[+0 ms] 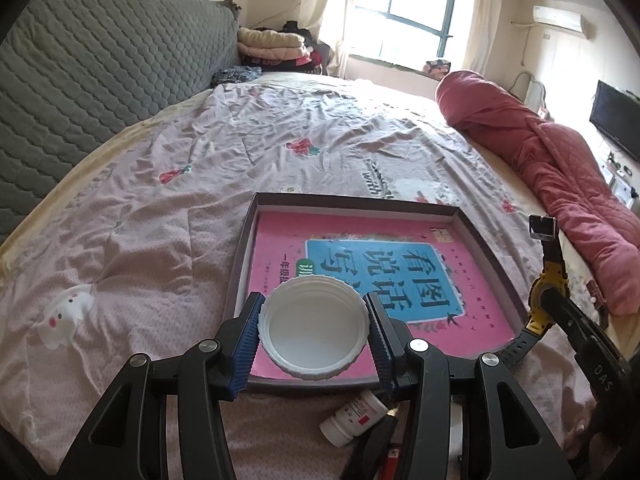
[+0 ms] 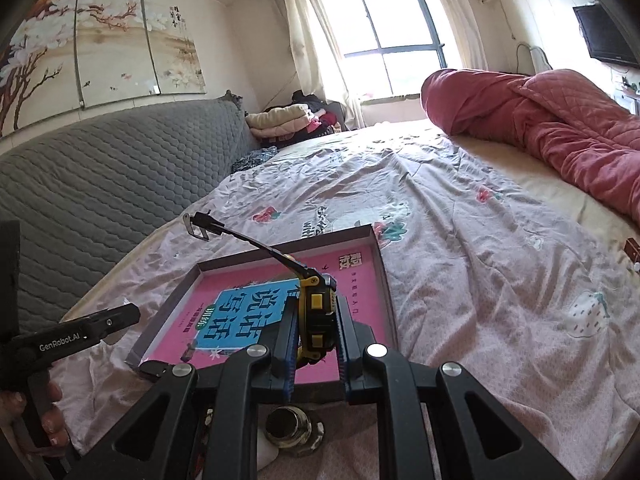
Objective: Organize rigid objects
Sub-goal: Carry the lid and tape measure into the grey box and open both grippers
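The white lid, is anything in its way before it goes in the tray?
Nothing visible blocks it. The white lid, clamped in the left gripper, hangs over the tray, where only a flat pink book lies.

Bright, blown-out daylight from the window [image 1: 416, 12], soft shadows on the bed [image 1: 280, 140], strong fisheye bending and dark corners.

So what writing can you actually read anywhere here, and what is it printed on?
"看图说话写话" in part: the book cover in the tray, upside down; only "看", "图", "说", "话", "写" show.
"GenRobot.AI": side of the left gripper.
"DAS": side of the right gripper.
"with": the bedsheet, partly creased.
Pill bottle label: too small to read.
Watch: no readable text.
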`<state>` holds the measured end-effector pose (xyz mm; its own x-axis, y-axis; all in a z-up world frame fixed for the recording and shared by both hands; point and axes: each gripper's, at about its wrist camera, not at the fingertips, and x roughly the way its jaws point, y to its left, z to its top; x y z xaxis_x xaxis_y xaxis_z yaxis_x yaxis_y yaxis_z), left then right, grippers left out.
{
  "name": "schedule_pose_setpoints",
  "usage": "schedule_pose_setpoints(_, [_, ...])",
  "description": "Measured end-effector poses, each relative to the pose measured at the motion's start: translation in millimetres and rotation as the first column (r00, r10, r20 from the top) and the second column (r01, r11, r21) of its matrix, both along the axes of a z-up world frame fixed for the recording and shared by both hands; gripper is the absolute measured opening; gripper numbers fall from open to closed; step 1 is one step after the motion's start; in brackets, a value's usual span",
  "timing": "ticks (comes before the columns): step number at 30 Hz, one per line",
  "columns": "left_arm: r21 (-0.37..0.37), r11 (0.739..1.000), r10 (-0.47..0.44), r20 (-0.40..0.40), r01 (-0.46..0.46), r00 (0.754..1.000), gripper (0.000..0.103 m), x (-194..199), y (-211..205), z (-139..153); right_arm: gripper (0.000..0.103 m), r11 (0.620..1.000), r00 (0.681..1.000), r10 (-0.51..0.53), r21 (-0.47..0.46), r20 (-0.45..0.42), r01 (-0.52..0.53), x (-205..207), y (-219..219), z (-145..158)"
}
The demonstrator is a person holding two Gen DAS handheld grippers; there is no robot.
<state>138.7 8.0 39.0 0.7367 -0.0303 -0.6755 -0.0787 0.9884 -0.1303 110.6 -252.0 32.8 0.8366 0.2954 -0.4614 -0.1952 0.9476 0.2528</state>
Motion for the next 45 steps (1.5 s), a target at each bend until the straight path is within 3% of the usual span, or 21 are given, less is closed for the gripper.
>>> schedule_pose_setpoints(8, [-0.002,1.0,-0.003,-0.036,0.003,0.999,0.051,22.8,-1.7,-15.0,0.017,0.999,0.998,-0.023,-0.033,-0.062,0.021,22.3,3.3,-17.6])
schedule_pose_setpoints(15, [0.003,1.0,-0.017,-0.085,0.017,0.996,0.051,38.2,-6.0,-34.2,0.017,0.991,0.994,-0.035,-0.133,-0.103,0.021,35.5,13.2,-28.4])
schedule_pose_setpoints(21, [0.021,0.999,-0.025,-0.103,0.027,0.994,0.051,42.5,-7.4,-43.7,0.017,0.96,0.99,-0.069,-0.277,-0.121,0.033,37.4,24.9,-35.8])
schedule_pose_setpoints(27, [0.022,0.999,-0.023,-0.125,0.026,0.992,0.051,45.9,-5.6,-54.1,0.017,0.943,0.989,-0.081,-0.331,-0.126,0.035,39.7,29.3,-39.3])
schedule_pose_setpoints(35, [0.003,1.0,-0.021,-0.165,0.022,0.986,0.051,48.5,-2.0,-69.9,0.018,0.939,0.987,-0.095,-0.34,-0.132,0.045,42.0,26.1,-43.9])
schedule_pose_setpoints(45, [0.065,0.998,-0.005,-0.173,0.017,0.985,0.051,48.4,-3.7,-73.5,0.018,0.955,0.986,-0.11,-0.288,-0.122,0.071,42.8,16.3,-41.7])
